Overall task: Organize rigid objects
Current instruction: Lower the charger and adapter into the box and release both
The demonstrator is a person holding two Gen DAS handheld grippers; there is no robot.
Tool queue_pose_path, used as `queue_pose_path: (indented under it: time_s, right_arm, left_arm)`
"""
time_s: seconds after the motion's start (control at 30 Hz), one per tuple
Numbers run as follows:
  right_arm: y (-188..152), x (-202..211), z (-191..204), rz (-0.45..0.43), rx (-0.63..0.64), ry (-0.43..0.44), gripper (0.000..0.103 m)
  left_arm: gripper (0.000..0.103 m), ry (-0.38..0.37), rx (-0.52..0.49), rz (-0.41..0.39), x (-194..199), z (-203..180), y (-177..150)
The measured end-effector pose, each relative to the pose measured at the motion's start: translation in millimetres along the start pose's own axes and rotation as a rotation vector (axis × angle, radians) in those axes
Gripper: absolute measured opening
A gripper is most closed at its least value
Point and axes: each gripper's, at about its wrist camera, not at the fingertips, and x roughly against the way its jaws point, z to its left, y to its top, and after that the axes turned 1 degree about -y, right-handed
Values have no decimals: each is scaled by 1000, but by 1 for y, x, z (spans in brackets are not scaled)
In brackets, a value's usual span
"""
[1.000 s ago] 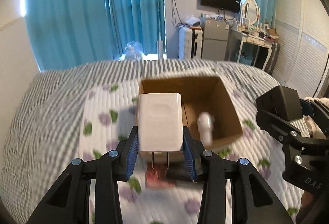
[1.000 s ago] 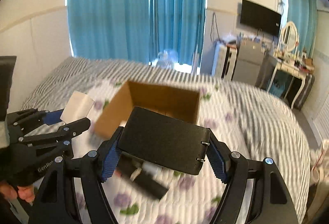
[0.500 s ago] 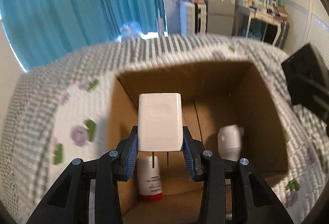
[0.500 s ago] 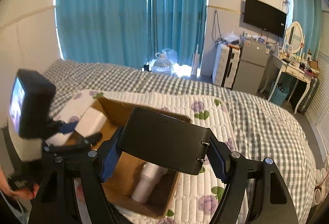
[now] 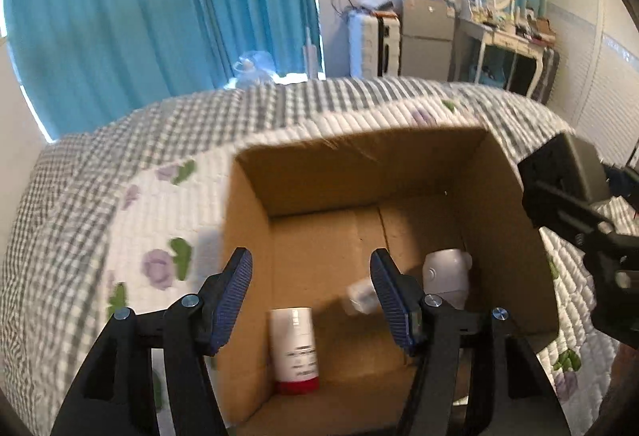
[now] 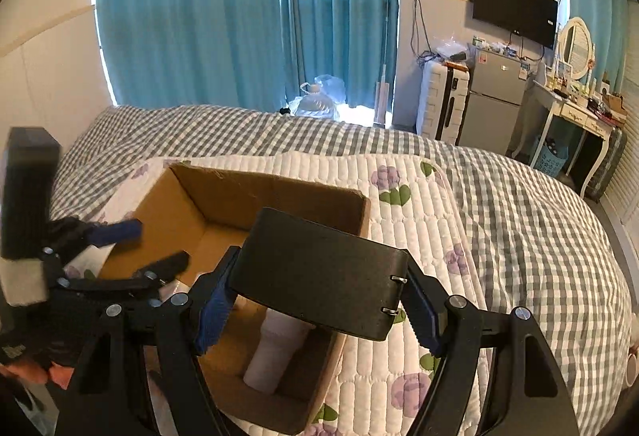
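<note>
Hovering: the left gripper (image 5: 311, 292) hangs over the near-left part of the cardboard box (image 5: 359, 156), its jaws spread wide with nothing between them.
Right gripper: the right gripper (image 6: 319, 306) has its jaws clamped on a flat black case (image 6: 319, 268), held above the box's near-right corner.
Box edges: open top; four upright walls with no flaps over the opening; the left jaw tip sits just outside the left wall, the right tip inside it.
Box contents: a white tube with a red cap (image 5: 295, 348) stands against the left wall; a white bottle (image 5: 445, 276) lies toward the right wall; a small white item (image 5: 359, 294), blurred, is between them, its exact resting state unclear.
Room inside: bare cardboard floor shows in the middle and along the far wall.
Bed: the box rests on a white quilted pad with purple flowers (image 6: 419, 204) laid over a grey checked cover (image 6: 539, 216); open bedding spreads to the right of the box.
Gripper spacing: the two grippers are near each other, apart, over opposite sides of the box.
</note>
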Motion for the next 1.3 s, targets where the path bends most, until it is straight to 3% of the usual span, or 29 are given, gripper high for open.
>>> queue_pose_path:
  time_s: [0.2,0.43,0.63,0.73,0.87,0.93,1.0,1.2,1.3]
  right_arm:
    - [10,-5,24,10,52,12,74]
    - [12,-62,36,101,51,3,74]
    - [13,-77,44,94,62,-38,76]
    - [17,-63,44,55,59,-46,86]
    - [25,-33,44,31,56,-43,86]
    - [26,-10,46,19,64,-42,89]
    - [25,13,48,11,87,-55,90]
    - [6,85,56,-11,150,-76,94]
    - [-9,103,62,-2,177,-70,94]
  left_arm:
    - [64,41,35,-50,24,33,2]
    - [64,83,33,-44,7,51,-9]
    - [64,69,34,-50,0,58,-16]
    - [64,68,27,-69,11,54,-15]
    - [66,61,32,-94,39,49,-13]
    - [82,61,36,-111,62,48,-14]
    - [88,71,44,-131,82,47,-17]
    - [101,100,63,-154,132,45,-37]
    - [103,126,72,-167,143,42,-54]
